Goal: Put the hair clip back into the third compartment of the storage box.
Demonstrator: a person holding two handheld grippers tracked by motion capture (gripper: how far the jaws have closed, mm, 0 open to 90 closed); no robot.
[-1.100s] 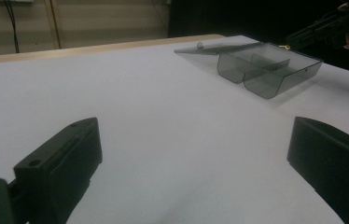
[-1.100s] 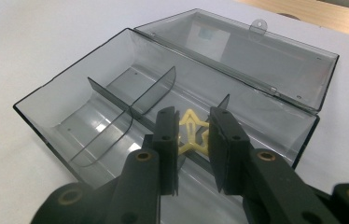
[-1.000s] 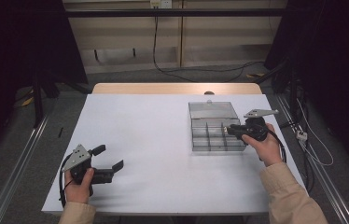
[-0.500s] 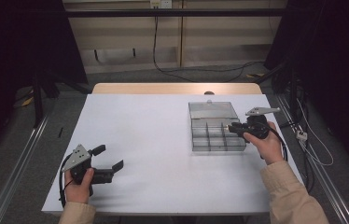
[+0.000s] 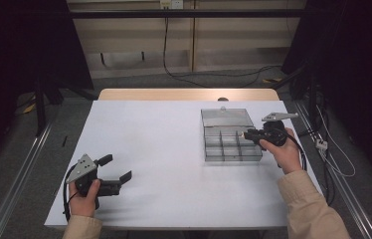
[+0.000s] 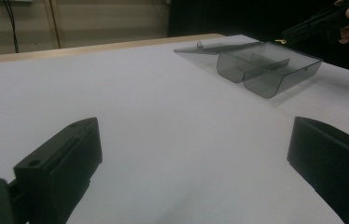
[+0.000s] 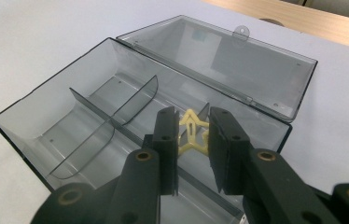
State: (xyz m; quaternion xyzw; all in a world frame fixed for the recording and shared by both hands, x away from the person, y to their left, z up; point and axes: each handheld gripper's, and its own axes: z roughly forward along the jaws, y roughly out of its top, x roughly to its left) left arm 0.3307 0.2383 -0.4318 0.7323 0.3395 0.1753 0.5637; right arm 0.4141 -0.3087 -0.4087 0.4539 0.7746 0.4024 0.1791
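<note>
A clear grey compartment box (image 5: 222,147) lies on the white table (image 5: 164,144), right of centre, with its lid (image 5: 226,118) folded flat behind it. My right gripper (image 5: 247,134) hovers over the box's right side, shut on a small yellow plastic piece (image 7: 191,133) shaped like a star. In the right gripper view the piece hangs between the fingers (image 7: 165,140) above the dividers of the box (image 7: 32,121). My left gripper (image 5: 116,168) rests near the table's front left corner, open, with nothing between its fingers (image 6: 65,158). The box (image 6: 270,65) lies far ahead of it.
A pale wooden strip (image 5: 189,94) runs along the table's far edge. Cables lie on the floor beyond it and at the right. The box's compartments look bare of parts. Bare tabletop spreads between the two grippers.
My right gripper has shifted a little to the left, farther over the box, with the yellow piece still in it. The left gripper has not moved.
</note>
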